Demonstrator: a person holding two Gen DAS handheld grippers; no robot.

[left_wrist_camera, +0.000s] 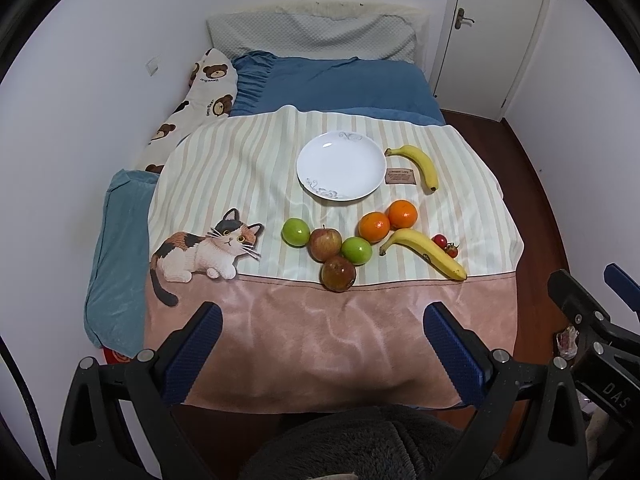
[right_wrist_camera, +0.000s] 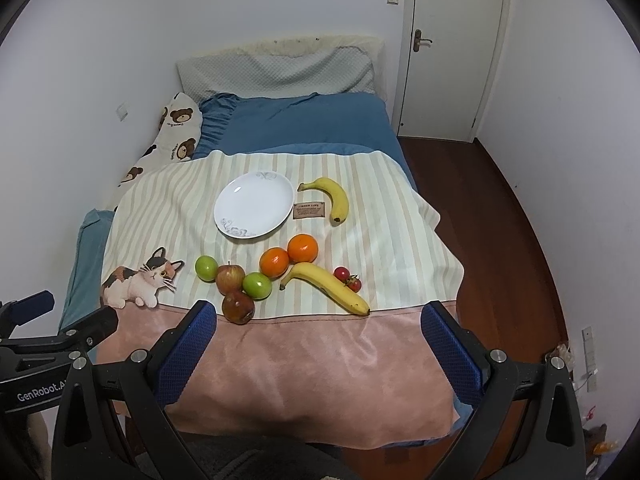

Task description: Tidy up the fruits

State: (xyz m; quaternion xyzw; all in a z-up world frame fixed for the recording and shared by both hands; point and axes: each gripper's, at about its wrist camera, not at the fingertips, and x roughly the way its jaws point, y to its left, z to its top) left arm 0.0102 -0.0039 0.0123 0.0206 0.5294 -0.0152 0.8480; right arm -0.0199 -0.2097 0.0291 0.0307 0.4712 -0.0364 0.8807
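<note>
Left gripper (left_wrist_camera: 322,330): my left-hand tool hangs over the pink band of the blanket (left_wrist_camera: 304,340) at the foot of the bed; jaws released, spread wide, nothing between them.
Right gripper (right_wrist_camera: 318,328): same pose over the same pink band; jaws released and empty.
Fruits, left to right: a green apple (left_wrist_camera: 296,232) touching a red apple (left_wrist_camera: 325,244); a darker red apple (left_wrist_camera: 338,273) at 6 o'clock of that one, on the seam; a second green apple (left_wrist_camera: 356,251); two oranges (left_wrist_camera: 387,220) touching each other; a near banana (left_wrist_camera: 424,252) lying diagonally; cherry tomatoes (left_wrist_camera: 446,245) just beside it at 3 o'clock.
Plate (left_wrist_camera: 341,166): white, bare, at 12 o'clock of the fruit cluster, apart from it.
Far banana (left_wrist_camera: 420,164): at 3 o'clock of the plate, with a small brown label (left_wrist_camera: 400,175) sewn between them.
Only in the left view: the right tool's black body at my 4 o'clock, and grey fleece (left_wrist_camera: 360,448) at 6 o'clock.
Only in the right view: the left tool at 9 o'clock marked "GenRobot", and more wooden floor (right_wrist_camera: 500,240) at 3 o'clock.
Surroundings: printed cat (left_wrist_camera: 204,252) at 9 o'clock of the apples, bear-print pillow (left_wrist_camera: 200,92), blue bedding (left_wrist_camera: 340,84), white door (right_wrist_camera: 452,48).
In the way: nothing lies between either tool and the fruit.
</note>
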